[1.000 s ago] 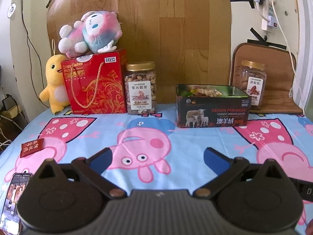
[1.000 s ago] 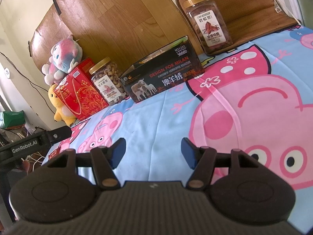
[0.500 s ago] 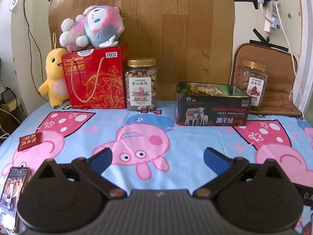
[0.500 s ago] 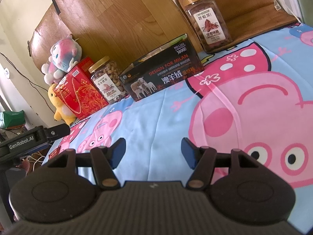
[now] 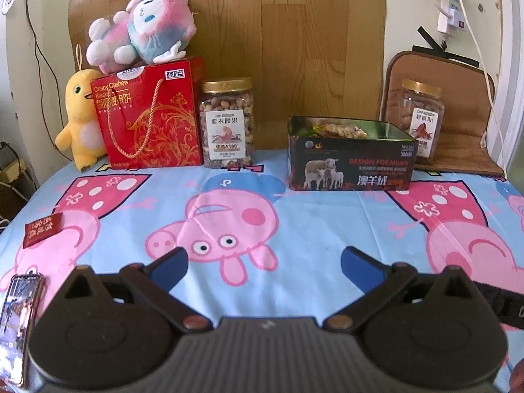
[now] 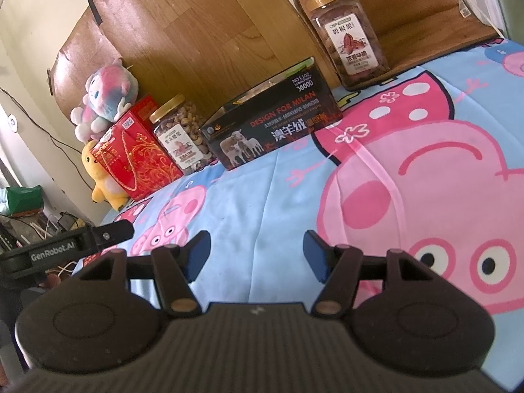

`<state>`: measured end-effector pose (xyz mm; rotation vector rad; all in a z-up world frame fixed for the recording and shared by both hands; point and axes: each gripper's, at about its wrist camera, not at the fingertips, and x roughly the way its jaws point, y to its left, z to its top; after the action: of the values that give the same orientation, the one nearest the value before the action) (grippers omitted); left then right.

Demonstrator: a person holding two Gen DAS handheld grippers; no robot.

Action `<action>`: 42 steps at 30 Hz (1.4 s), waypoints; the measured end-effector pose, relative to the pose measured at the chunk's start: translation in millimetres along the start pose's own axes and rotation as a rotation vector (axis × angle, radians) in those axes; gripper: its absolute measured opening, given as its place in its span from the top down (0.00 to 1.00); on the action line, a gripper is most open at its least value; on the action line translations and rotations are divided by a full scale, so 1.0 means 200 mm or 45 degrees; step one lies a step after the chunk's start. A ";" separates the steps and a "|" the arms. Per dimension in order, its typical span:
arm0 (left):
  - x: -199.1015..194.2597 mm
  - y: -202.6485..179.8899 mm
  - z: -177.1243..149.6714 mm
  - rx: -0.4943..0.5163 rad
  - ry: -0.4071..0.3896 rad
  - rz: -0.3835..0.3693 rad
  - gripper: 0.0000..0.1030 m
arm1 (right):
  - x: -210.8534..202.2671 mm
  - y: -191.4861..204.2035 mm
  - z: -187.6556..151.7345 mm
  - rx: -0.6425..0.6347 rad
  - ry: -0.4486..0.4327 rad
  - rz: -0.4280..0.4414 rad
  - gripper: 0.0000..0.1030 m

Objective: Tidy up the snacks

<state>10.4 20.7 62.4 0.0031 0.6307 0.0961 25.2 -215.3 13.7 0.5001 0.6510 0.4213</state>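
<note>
A black tin box [image 5: 350, 157] [image 6: 271, 131] stands open at the back of the table with snacks inside. A cashew jar [image 5: 227, 122] [image 6: 180, 137] stands to its left, beside a red gift box [image 5: 149, 114] [image 6: 134, 160]. A pecan jar [image 5: 417, 121] [image 6: 348, 36] stands at the back right on a brown mat. A small red snack packet [image 5: 41, 231] lies at the left edge. My left gripper [image 5: 263, 263] is open and empty above the cloth. My right gripper [image 6: 257, 252] is open and empty; the left gripper's side [image 6: 65, 249] shows beside it.
A pink plush [image 5: 140, 29] sits on the red box and a yellow plush [image 5: 82, 118] stands beside it. A phone [image 5: 18, 324] lies at the front left corner. The table has a Peppa Pig cloth [image 5: 327, 222]. A wooden board leans behind.
Both grippers have shifted slightly back and up; the scene sits a little lower in the left view. Jaws stay open. Nothing on the table moved.
</note>
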 end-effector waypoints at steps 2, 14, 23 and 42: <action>0.00 0.00 0.00 0.002 -0.002 0.009 0.00 | 0.00 0.00 0.00 0.001 0.000 0.000 0.37; 0.02 0.00 -0.01 0.011 0.030 0.028 0.00 | 0.00 0.00 0.00 -0.001 -0.002 0.005 0.37; 0.03 0.00 -0.01 0.014 0.048 0.021 0.00 | 0.00 0.01 0.00 0.000 0.000 0.005 0.37; 0.07 0.00 -0.04 0.040 0.108 0.010 0.00 | 0.00 0.01 0.00 -0.010 0.001 0.011 0.37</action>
<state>17.4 21.9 47.9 0.0318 0.7173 0.0942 25.8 -213.9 14.9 0.4955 0.6476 0.4320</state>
